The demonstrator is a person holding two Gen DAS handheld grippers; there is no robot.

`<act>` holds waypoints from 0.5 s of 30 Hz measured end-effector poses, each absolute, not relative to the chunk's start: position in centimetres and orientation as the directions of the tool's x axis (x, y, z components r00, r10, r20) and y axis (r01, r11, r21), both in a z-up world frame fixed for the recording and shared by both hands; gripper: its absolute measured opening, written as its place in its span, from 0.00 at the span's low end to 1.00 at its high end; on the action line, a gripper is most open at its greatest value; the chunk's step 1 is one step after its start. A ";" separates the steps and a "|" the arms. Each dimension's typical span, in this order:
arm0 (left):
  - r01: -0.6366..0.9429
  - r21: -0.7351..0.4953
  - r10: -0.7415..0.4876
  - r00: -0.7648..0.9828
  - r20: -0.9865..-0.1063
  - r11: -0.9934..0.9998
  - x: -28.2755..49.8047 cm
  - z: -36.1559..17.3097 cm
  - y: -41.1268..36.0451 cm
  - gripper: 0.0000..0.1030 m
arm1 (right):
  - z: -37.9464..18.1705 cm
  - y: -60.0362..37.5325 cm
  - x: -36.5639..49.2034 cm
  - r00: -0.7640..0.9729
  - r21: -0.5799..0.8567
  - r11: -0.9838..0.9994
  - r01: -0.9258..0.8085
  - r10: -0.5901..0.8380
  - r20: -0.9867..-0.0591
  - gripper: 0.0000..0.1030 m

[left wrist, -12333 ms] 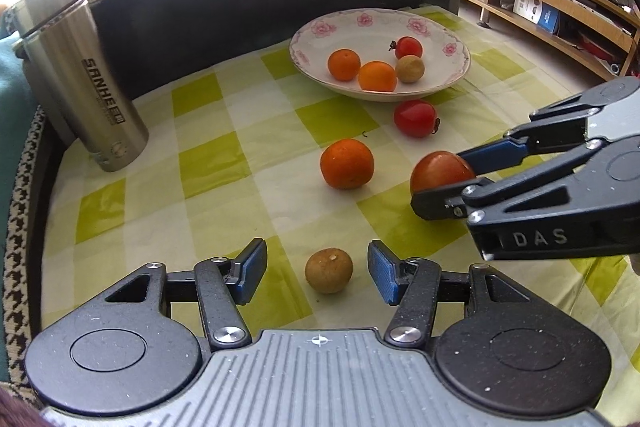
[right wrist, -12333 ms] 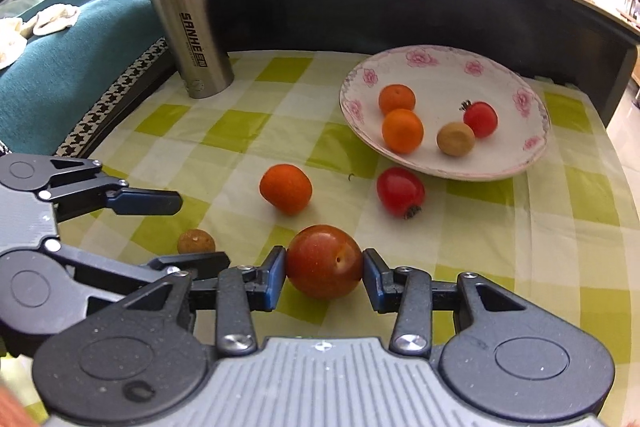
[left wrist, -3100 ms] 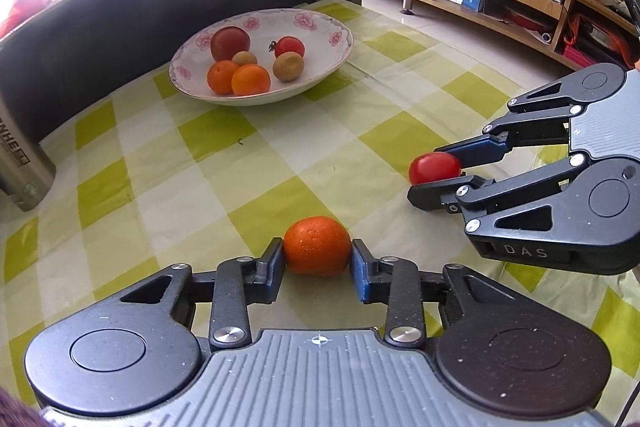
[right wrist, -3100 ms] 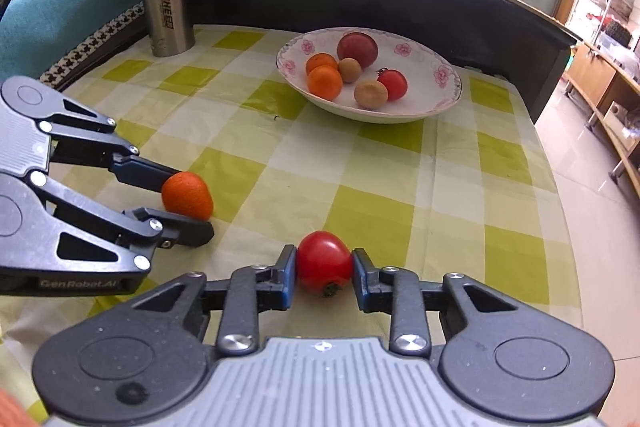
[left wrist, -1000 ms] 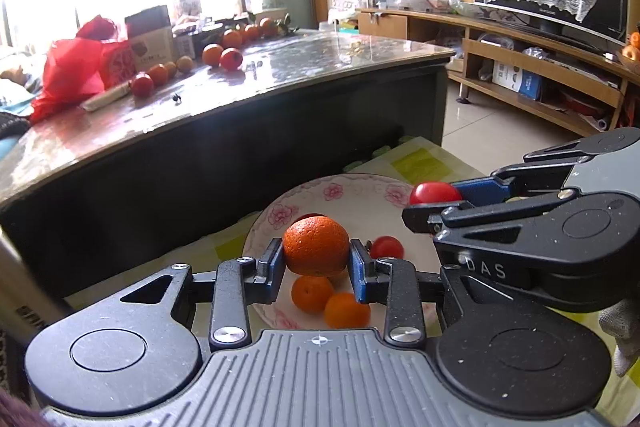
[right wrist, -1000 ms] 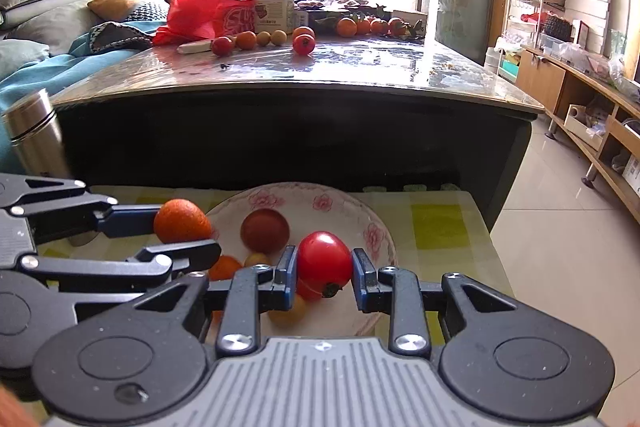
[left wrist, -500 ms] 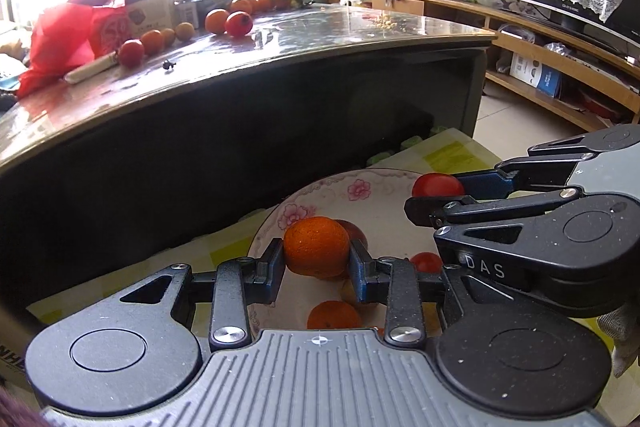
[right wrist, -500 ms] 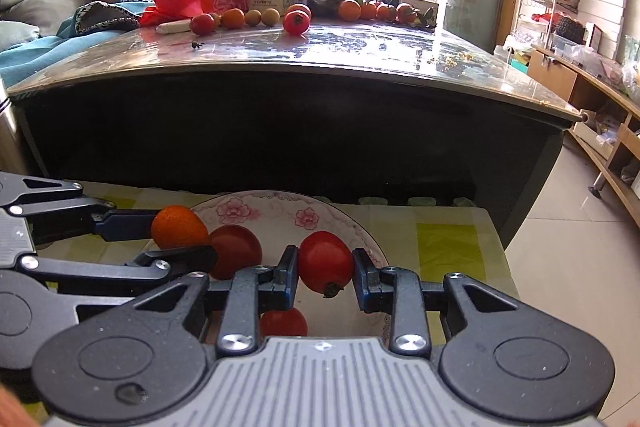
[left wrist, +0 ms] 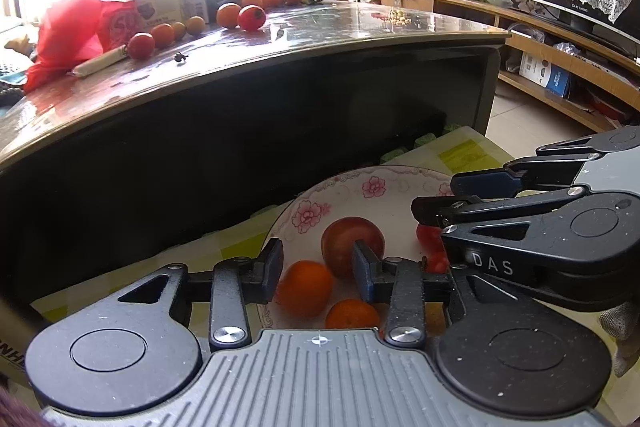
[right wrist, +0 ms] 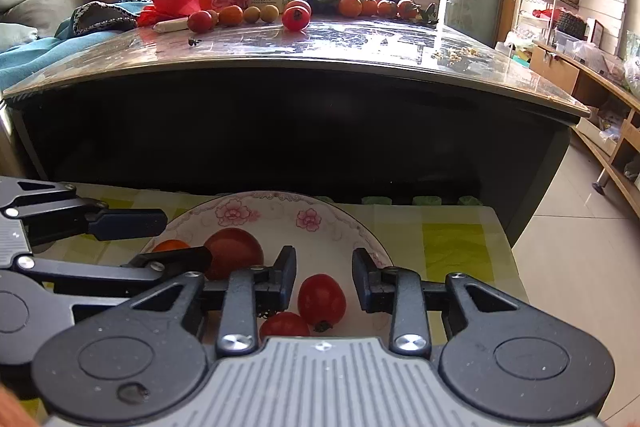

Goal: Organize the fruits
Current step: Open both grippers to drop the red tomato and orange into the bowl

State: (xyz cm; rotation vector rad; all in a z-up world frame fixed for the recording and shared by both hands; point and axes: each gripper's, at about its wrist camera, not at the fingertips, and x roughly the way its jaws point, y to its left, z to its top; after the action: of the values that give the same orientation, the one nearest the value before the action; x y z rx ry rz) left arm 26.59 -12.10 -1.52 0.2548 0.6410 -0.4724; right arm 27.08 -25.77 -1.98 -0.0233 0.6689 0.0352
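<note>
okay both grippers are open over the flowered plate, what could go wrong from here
1. The left gripper and right gripper hang side by side over the plate; pulling out together, they might knock each other.
2. The tomato sits near the plate's right side; a nudge from a finger could roll it toward the rim.
3. The orange rests close to the left rim and might likewise roll out.
</note>
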 end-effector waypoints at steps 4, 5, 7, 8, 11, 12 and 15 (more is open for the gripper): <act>0.503 0.093 -0.346 0.704 -0.620 0.859 26.1 -1.2 -11.9 0.54 | -1.5 -26.2 26.4 0.792 -0.003 1.000 -0.027 0.020 -0.610 0.40; 0.502 0.099 -0.342 0.707 -0.618 0.859 25.8 -1.1 -11.8 0.54 | -1.3 -26.3 26.1 0.795 -0.004 1.000 -0.027 0.019 -0.607 0.40; 0.499 0.104 -0.338 0.713 -0.614 0.861 25.2 -0.7 -11.5 0.56 | -0.7 -26.4 25.5 0.800 -0.015 1.000 -0.024 0.011 -0.600 0.41; 0.495 0.100 -0.338 0.714 -0.613 0.863 24.9 -0.4 -11.3 0.56 | -0.4 -26.5 25.1 0.803 -0.016 1.000 -0.022 0.008 -0.596 0.41; 0.483 0.088 -0.338 0.720 -0.606 0.871 23.7 0.4 -10.7 0.60 | 0.6 -26.8 23.8 0.807 -0.015 1.000 -0.010 -0.001 -0.590 0.41; 0.478 0.086 -0.336 0.724 -0.602 0.874 23.1 0.8 -10.6 0.61 | 0.9 -26.8 23.3 0.807 -0.016 1.000 -0.005 -0.005 -0.590 0.41; 0.465 0.077 -0.331 0.728 -0.600 0.882 21.4 1.6 -10.1 0.66 | 1.7 -26.8 21.7 0.805 -0.012 1.000 0.001 -0.008 -0.594 0.42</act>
State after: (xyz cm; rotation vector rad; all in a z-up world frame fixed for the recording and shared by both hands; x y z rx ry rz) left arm 21.44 -10.08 1.61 0.2292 0.6135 -0.4425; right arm 21.71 -26.77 1.65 -0.0112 0.6357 -0.0047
